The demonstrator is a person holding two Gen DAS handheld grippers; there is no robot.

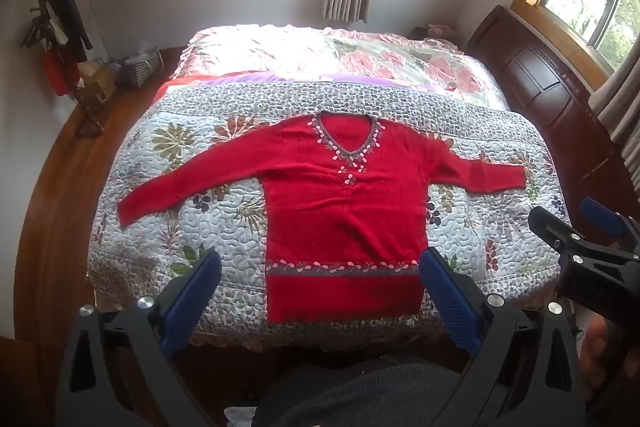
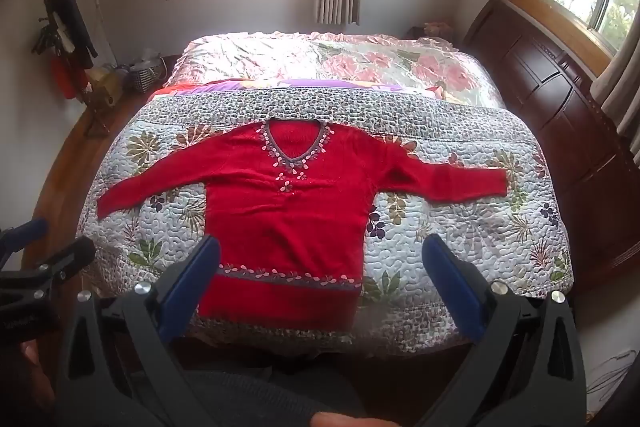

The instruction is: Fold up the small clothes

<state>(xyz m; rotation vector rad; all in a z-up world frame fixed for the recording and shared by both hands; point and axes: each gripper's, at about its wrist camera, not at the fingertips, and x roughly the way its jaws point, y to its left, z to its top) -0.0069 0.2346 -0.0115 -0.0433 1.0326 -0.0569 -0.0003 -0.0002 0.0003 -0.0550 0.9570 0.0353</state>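
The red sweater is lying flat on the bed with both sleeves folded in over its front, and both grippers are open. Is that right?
Not quite. The red sweater does lie flat on the bed, and the left gripper and right gripper are open, but the sleeves are not folded in. Both wrist views show them spread straight out to the sides.

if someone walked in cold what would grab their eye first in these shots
The bright red sweater stands out first, laid flat and face up on the floral quilt with both sleeves spread wide and its beaded V-neck pointing away from the cameras. Next come the blue-padded grippers, left gripper and right gripper, both open and held above the near edge of the bed, touching nothing.
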